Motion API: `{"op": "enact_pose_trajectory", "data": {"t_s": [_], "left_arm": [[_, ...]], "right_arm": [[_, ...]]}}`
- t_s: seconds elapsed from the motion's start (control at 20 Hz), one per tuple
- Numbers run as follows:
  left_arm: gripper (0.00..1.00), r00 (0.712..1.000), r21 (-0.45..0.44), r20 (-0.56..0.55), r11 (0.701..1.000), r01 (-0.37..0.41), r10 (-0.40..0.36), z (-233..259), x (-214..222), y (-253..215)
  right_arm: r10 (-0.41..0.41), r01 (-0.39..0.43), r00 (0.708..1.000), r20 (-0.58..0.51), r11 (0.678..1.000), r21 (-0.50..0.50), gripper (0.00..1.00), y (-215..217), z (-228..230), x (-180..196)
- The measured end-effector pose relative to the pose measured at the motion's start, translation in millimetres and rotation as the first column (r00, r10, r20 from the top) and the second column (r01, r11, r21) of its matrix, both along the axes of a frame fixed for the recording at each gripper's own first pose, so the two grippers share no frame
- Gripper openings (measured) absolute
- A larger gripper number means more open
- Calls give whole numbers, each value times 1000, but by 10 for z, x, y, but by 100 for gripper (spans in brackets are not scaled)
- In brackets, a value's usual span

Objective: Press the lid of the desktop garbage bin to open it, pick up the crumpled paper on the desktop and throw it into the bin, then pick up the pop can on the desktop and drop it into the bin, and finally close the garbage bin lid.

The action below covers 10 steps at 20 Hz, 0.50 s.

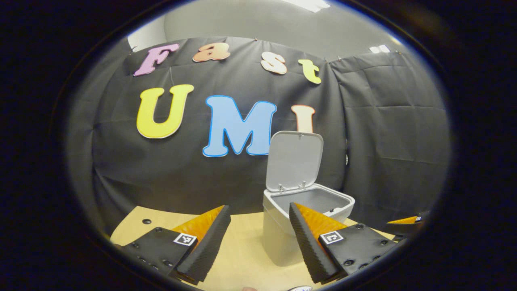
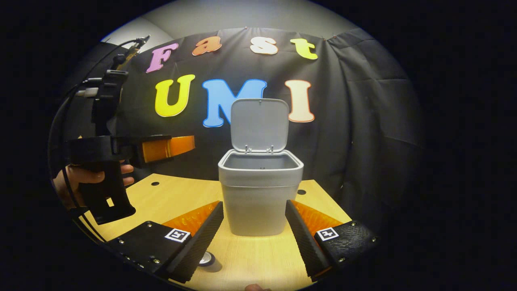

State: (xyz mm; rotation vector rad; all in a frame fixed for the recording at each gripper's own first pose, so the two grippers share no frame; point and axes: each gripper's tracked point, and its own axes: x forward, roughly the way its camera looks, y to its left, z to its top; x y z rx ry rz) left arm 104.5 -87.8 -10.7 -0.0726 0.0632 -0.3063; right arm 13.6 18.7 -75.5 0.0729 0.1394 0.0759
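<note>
Here, nearest in the right gripper view, the right gripper (image 2: 254, 238) hovers low over the wooden desktop (image 2: 250, 258) with its jaws spread wide and nothing between them. Just under its left finger, at the bottom of that view, sits a small round metallic rim (image 2: 207, 258) on the desktop; it may be the top of the pop can, but too little of it is visible to say. Straight ahead, framed between the fingers, stands the garbage bin (image 2: 258, 202), upright on the desktop with its lid (image 2: 259, 125) swung up on the rear hinge and the mouth open; from this angle the inside is not visible, so I cannot tell what, if anything, lies in it. To the left and higher, the left gripper (image 2: 169, 147) is held in a hand (image 2: 87, 178) well above the desktop, pointing toward the bin. In the left gripper view the left gripper (image 1: 258, 242) also stands open and empty, looking down over the bin's near edge into a grey interior (image 1: 311, 200) in which I see no paper or can from here. The crumpled paper I cannot locate. Judgement: the lid-opening step is done; the work in hand is a pick-up-and-drop step, which one I cannot settle. Next move calls for lowering an open gripper onto the item on the desktop, closing on it firmly, then carrying it up over the rim and releasing inside without knocking the raised lid.
</note>
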Motion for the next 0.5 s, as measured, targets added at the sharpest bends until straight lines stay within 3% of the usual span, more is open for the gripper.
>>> {"op": "enact_pose_trajectory", "data": {"t_s": [0.5], "left_arm": [[96, 978, -37, -12, 977, -210, 209, -198, -528, 932]], "right_arm": [[188, -192, 975, -115, 981, -22, 98, 602, -488, 97]]}}
